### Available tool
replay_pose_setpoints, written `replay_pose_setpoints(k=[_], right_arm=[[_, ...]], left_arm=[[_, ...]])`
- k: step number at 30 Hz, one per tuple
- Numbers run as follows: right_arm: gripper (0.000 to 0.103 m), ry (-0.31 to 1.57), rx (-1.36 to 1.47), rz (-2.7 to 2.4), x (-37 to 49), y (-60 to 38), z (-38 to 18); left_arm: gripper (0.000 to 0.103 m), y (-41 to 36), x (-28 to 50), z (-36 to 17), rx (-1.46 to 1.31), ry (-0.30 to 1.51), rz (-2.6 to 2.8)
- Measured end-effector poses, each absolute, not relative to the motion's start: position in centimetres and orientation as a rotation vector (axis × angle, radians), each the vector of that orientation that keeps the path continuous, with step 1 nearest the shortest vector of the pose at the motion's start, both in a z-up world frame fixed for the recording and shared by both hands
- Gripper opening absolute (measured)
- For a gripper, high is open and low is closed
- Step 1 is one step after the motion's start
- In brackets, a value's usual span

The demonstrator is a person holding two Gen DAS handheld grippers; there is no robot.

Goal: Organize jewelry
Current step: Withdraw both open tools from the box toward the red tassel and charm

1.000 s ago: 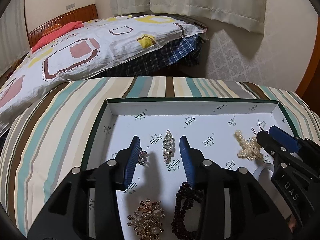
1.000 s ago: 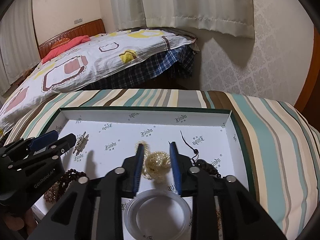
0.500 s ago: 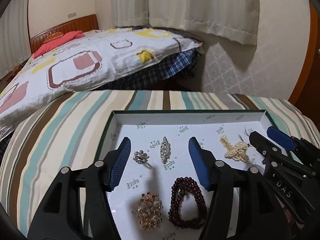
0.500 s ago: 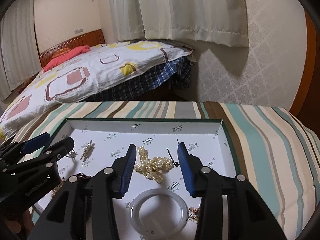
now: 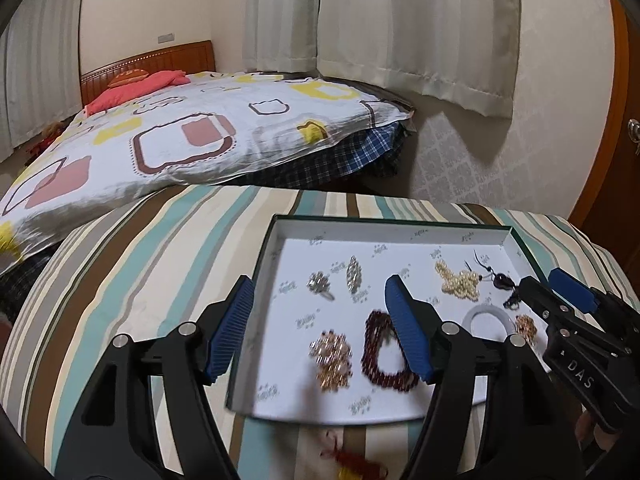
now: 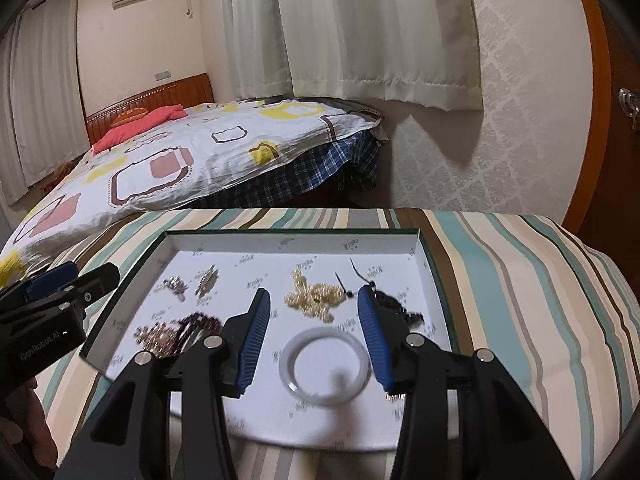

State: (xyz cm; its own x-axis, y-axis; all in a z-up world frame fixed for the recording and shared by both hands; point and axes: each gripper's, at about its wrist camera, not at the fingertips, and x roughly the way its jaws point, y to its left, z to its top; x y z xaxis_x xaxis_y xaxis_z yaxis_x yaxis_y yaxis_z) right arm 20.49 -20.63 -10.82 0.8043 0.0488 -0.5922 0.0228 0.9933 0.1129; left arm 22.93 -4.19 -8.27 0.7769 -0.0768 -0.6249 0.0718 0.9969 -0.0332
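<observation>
Blurring gold brooch [image 5: 331, 356], half-hidden bracelet [image 5: 384, 350] behind left tool [image 5: 316, 328].

Tray [image 5: 280, 236]: you have a white lining with small dark printed marks and a dark green outer rim.
Cloth [image 5: 160, 248]: stripes of teal, cream, brown and grey.
Bracelet [image 5: 380, 354]: dark red beads.
Brooch [image 5: 331, 356]: gold and pale pink.
Pearl piece [image 5: 458, 280]: cream.
Ring [image 6: 325, 366]: translucent white.
Gripper pads [image 6: 253, 340]: blue on black frames.
Bedspread [image 6: 168, 160]: white with yellow, pink and brown squares.
Bed skirt [image 6: 320, 172]: blue plaid.
Curtains [image 6: 360, 28]: off-white.
</observation>
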Motion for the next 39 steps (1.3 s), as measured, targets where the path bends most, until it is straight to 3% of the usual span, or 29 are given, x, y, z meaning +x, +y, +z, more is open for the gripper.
replay_pose_setpoints(k=[25,39], right_arm=[[0.048,0.708,0.088,0.061,11.1,-16.4,-14.0],[0.047,0.801,0.033,0.122,11.7,-12.9,-15.8]], left_arm=[[0.067,0.8,12.5,-10.3,0.008,0.712,0.008],[0.067,3.5,11.3,-11.5,-0.016,0.743,0.054]])
